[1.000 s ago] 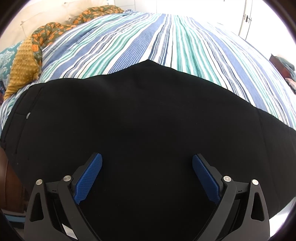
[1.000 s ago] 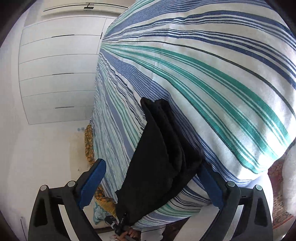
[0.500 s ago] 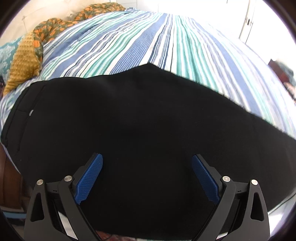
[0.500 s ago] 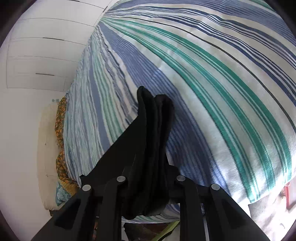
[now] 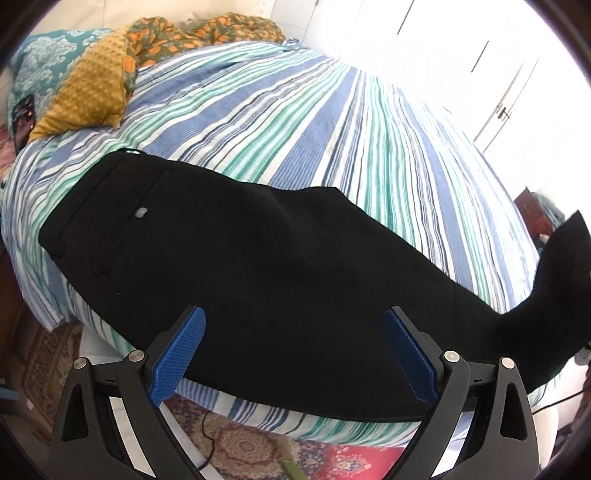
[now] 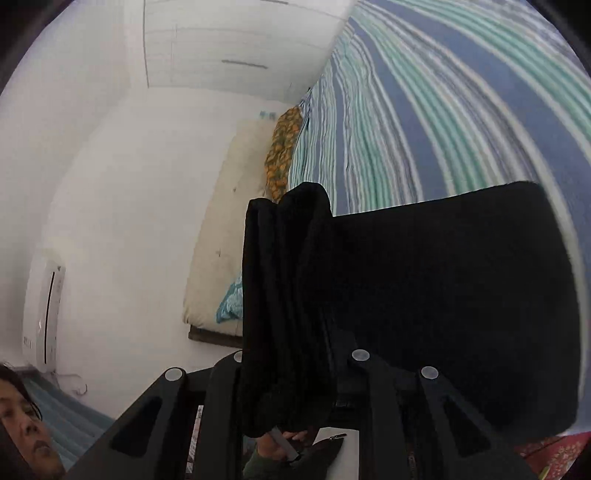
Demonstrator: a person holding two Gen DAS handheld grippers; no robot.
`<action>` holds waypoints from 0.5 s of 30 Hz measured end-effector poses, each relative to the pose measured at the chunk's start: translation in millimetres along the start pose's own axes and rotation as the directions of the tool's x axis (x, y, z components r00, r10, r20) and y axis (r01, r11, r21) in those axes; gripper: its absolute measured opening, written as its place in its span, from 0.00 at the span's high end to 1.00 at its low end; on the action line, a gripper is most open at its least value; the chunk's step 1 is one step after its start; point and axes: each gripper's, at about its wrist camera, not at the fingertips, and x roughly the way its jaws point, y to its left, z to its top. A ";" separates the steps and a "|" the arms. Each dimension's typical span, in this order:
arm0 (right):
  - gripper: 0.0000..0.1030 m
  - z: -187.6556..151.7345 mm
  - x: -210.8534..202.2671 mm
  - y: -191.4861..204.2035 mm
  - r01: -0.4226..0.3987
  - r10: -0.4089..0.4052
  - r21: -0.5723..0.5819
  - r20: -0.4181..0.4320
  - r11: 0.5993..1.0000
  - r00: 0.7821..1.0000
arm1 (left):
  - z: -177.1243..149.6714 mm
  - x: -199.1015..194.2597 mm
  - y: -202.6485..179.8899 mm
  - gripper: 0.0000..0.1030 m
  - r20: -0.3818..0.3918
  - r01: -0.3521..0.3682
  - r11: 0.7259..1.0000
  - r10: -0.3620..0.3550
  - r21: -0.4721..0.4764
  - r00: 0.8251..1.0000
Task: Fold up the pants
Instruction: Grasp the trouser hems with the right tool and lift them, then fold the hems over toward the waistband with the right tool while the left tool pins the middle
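Black pants (image 5: 258, 258) lie lengthwise along the near edge of a striped bed (image 5: 295, 129), waistband at the left. My left gripper (image 5: 291, 350) is open and empty, hovering over the middle of the pants with its blue pads (image 5: 177, 354) apart. The leg end (image 5: 565, 266) is lifted off the bed at the right. In the right wrist view my right gripper (image 6: 291, 369) is shut on the bunched leg cuffs (image 6: 284, 277), which rise between its fingers. The rest of the pants (image 6: 461, 295) stretches off to the right.
A mustard pillow (image 5: 88, 92), a teal pillow (image 5: 40, 62) and an orange-patterned blanket (image 5: 195, 33) lie at the head of the bed. A patterned rug (image 5: 258, 450) covers the floor below. White wardrobe doors (image 5: 461, 55) stand beyond the bed. A person's face (image 6: 22, 417) shows at the lower left.
My right gripper closed on the leg cuffs and lifted them off the bed, swinging round. My left gripper drew back and up, so the whole of the pants shows.
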 end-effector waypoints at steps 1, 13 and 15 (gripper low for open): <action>0.81 -6.5 31.3 1.8 -0.015 0.015 -0.002 -0.023 1.000 1.000 | -0.2 -1.9 4.4 0.06 0.004 -0.005 1.000 0.005 -0.008 1.000; 0.19 -107.1 168.4 14.2 0.300 -0.477 -0.598 -0.158 0.743 0.865 | -20.6 -26.6 18.8 0.06 0.007 0.039 0.999 -0.039 0.013 0.999; 0.08 -117.2 119.4 20.4 0.360 -0.505 -0.668 -0.028 0.651 0.863 | -23.2 -23.7 -2.2 0.11 -0.010 0.092 0.992 -0.091 0.084 0.996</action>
